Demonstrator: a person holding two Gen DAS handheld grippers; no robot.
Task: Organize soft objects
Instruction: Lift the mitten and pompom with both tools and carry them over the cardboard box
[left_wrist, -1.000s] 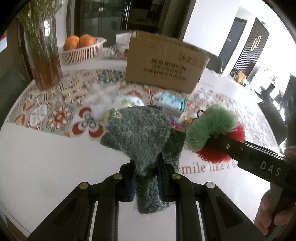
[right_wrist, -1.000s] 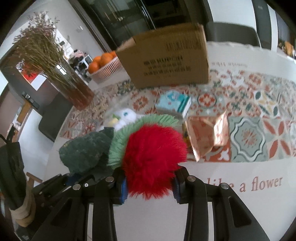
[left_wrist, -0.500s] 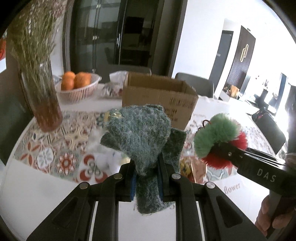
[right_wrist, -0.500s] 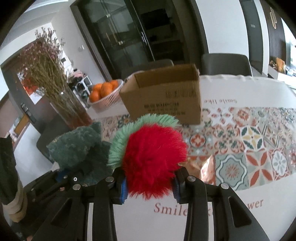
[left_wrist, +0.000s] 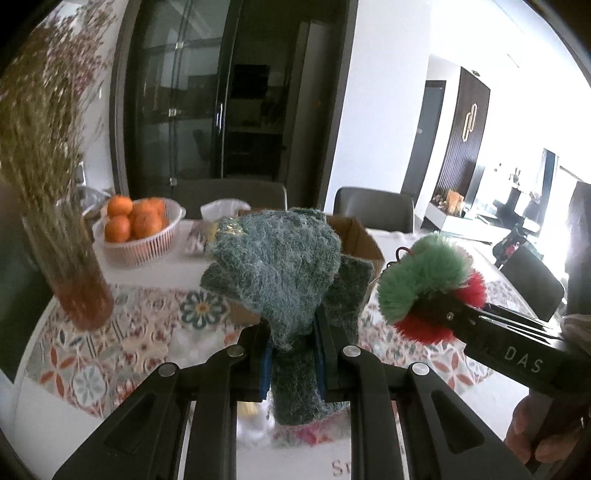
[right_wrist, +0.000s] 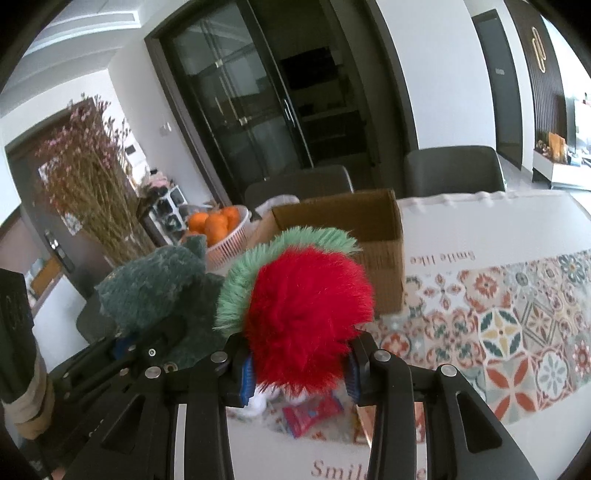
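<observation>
Green scouring pad (left_wrist: 280, 273) clamped in the left hand-held gripper (left_wrist: 291, 354), held up above the desk (left_wrist: 147, 266) in front of the cardboard box (right_wrist: 373, 229). Red-and-green pom-pom (right_wrist: 306, 314) pinched in the right hand-held gripper (right_wrist: 299, 365), just beside the pad, also off the desk.

This is a home, an open dining and living space. A dining worktop (right_wrist: 480, 221) under a patterned cloth (right_wrist: 517, 314) carries a basket of oranges (left_wrist: 136, 229) near its far left corner, a vase of dried flowers (left_wrist: 74, 280) at its left edge and a cardboard box (right_wrist: 369, 236) towards the far edge, with dark chairs (right_wrist: 454, 170) pulled up along that edge. Behind stand a tall glass-door cabinet (right_wrist: 251, 110) and white walls, and a bright lounge (left_wrist: 517, 206) opens to the right.
</observation>
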